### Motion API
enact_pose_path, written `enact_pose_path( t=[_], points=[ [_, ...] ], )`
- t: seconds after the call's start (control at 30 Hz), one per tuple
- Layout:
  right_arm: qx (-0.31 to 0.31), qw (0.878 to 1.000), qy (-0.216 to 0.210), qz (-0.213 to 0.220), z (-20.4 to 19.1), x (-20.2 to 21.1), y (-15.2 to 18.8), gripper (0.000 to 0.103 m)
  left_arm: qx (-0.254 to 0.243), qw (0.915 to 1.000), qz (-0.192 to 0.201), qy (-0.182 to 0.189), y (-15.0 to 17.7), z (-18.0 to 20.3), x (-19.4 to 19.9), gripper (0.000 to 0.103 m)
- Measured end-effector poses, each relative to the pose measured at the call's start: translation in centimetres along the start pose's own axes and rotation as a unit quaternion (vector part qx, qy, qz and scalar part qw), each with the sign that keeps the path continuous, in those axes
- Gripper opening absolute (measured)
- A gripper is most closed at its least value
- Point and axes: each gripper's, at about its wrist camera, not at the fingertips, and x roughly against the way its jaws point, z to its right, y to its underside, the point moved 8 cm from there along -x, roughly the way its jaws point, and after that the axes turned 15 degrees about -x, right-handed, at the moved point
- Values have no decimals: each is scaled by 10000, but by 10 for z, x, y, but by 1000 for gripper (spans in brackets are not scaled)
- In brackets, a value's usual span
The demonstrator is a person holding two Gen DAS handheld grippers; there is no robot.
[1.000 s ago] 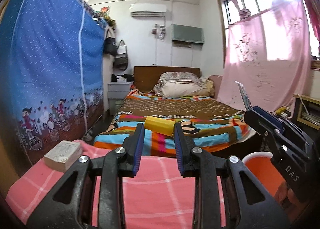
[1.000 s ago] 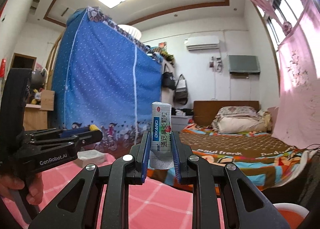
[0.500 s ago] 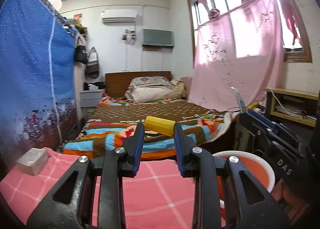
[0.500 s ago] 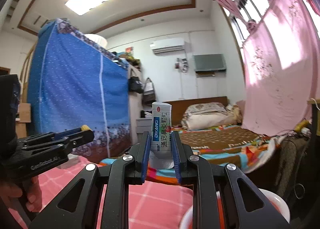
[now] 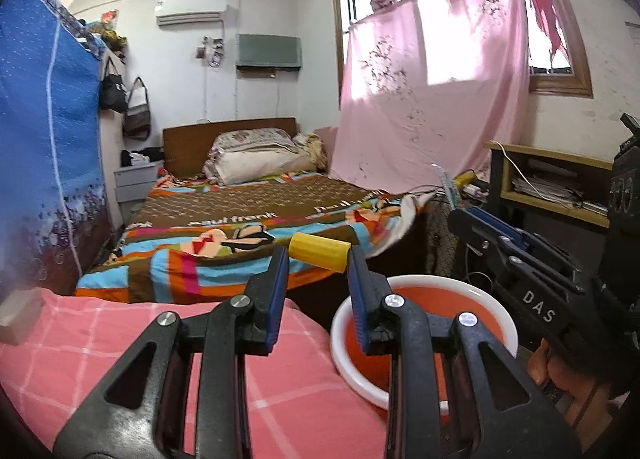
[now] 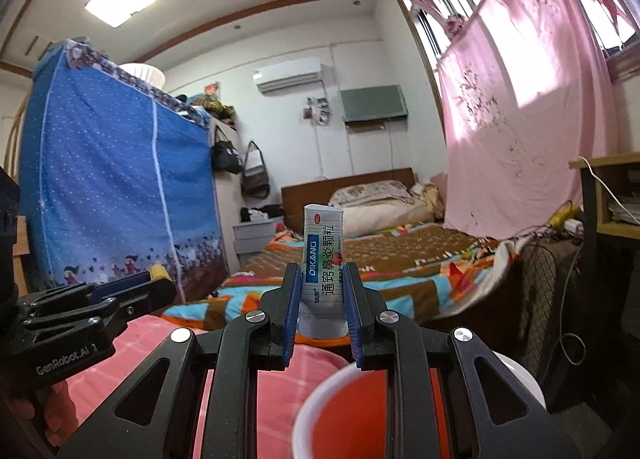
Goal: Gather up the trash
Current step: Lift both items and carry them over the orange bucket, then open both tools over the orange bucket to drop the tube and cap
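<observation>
I am holding one piece of trash in each hand. My left gripper [image 5: 319, 265] has its jaws clamped on the two ends of a small yellow cylinder [image 5: 319, 251]. The cylinder is lying sideways, its long way running from 9 o'clock to 3 o'clock across the jaw tips. My right gripper [image 6: 323, 299] has its jaws squeezed on the flat sides of a medicine sachet [image 6: 322, 277]. The sachet is standing up tall, pointing to 12 o'clock, with its bottom end hanging below the jaws.

The orange bin [image 5: 497, 319] with the white rim is sitting past the edge of the pink checked table [image 5: 100, 355]. For my left jaws the bin is lying low at about 4 o'clock, just beside them. For my right jaws the bin [image 6: 320, 391] is down at 6 o'clock, almost right under the sachet. So I think the right hand is the nearer one, and it should only need to dip and let go. The left hand needs to slide more toward 3 o'clock first, or the cylinder could be dropping on the table or rolling off the rim.

A small pale box [image 5: 18, 317] is resting on the table far off at 9 o'clock.
</observation>
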Motion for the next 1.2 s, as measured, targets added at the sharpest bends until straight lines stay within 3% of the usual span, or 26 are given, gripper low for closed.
enact_pose_path(
  t=[0.23,0.67,1.2],
  points=[
    [-107,9995,259,-115,24,2,3,20,-37,9995,-115,283,-1,27,-17,33],
    [-432,9944,744,-610,65,-6,15,21,240,9937,-724,815,18,60,-48,33],
    [-692,9883,948,-974,84,-10,27,21,352,9885,-1065,1015,29,73,-64,39]
  ],
)
